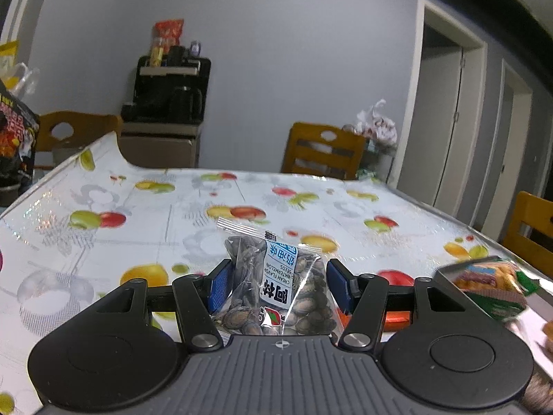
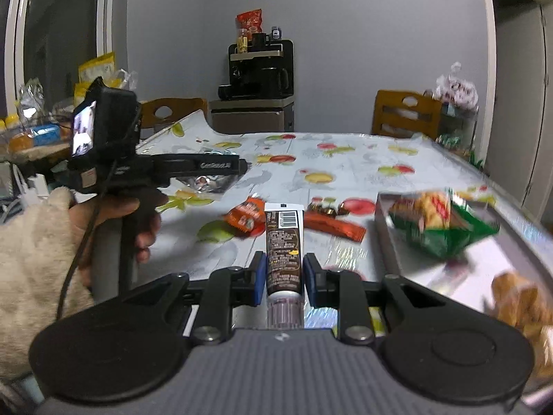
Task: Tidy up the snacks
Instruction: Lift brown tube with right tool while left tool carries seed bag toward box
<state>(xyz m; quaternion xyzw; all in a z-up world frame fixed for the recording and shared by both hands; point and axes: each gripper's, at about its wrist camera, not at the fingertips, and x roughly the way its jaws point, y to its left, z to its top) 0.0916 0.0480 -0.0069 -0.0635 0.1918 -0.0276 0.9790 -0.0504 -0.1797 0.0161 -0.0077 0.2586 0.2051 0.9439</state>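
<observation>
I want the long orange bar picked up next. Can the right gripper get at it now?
Probably not yet: the right gripper has a brown tube between its jaws. The orange bar itself lies uncovered just ahead.

Left hand-held gripper (image 1: 280, 285): grey ribbed body, 2 black round discs, black linkage arms with 2 silver screws, 2 blue-padded fingers (image 1: 221, 285). Right hand-held gripper (image 2: 284, 278): same build, a small cross mark at the centre edge of the body. Left hand (image 2: 114, 221): bare skin, cream fleece sleeve (image 2: 33, 252), thin black cable running down beside the black handle.
</observation>
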